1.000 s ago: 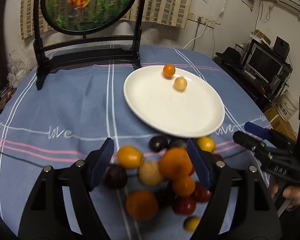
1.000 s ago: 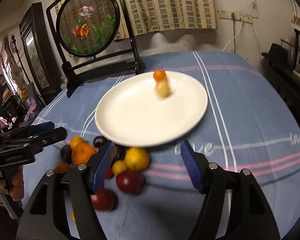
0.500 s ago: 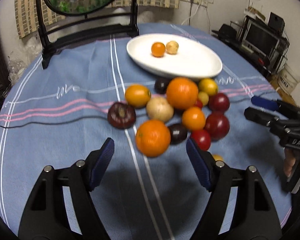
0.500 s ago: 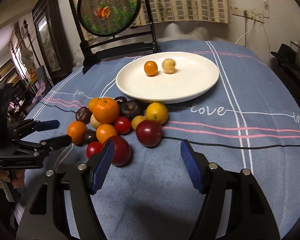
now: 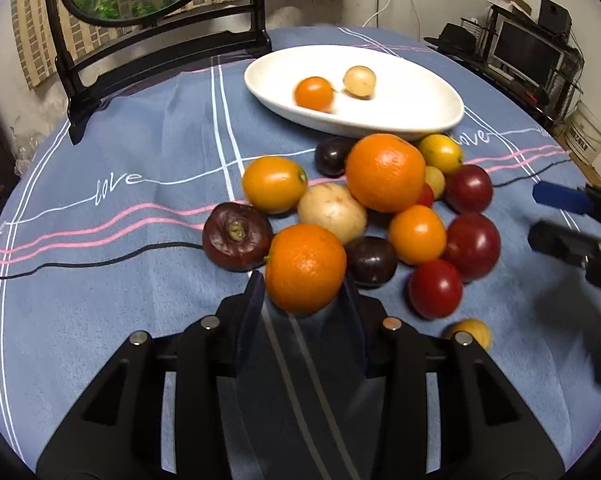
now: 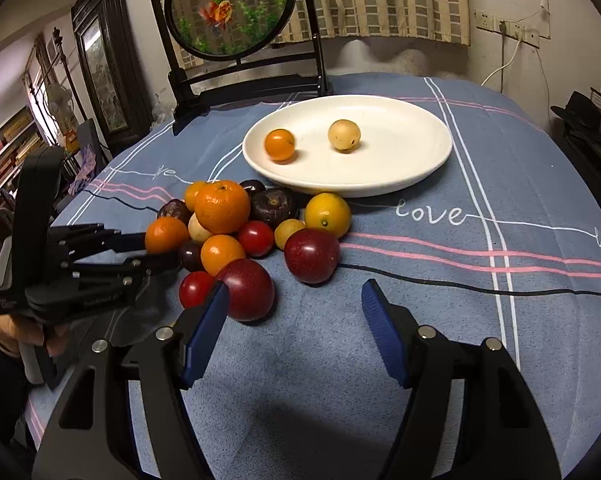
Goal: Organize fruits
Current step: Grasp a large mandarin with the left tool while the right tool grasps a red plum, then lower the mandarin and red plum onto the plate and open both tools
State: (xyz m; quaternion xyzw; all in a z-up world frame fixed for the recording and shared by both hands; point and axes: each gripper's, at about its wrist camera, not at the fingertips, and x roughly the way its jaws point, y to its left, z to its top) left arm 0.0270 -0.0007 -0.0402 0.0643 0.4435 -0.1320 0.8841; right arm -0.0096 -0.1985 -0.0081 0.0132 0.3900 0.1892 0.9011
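Note:
A pile of several fruits lies on the blue tablecloth in front of a white plate [image 5: 428, 92] [image 6: 412, 140]. The plate holds a small orange fruit [image 6: 279, 144] and a pale yellow fruit [image 6: 343, 135]. My left gripper [image 5: 304, 292] is shut on an orange [image 5: 305, 268] at the near edge of the pile; it also shows in the right wrist view [image 6: 166, 235]. My right gripper [image 6: 294, 308] is open and empty, just in front of two dark red plums [image 6: 311, 255], its left finger beside the nearer plum [image 6: 247, 289].
A black stand with a round goldfish panel [image 6: 230, 8] stands behind the plate. A small yellow fruit [image 5: 469, 330] lies apart near the right of the pile. A desk with a monitor [image 5: 528, 54] is beyond the table's right edge.
My left gripper moved forward to the pile and closed on the near orange. My right gripper drew closer to the red plums and stayed open.

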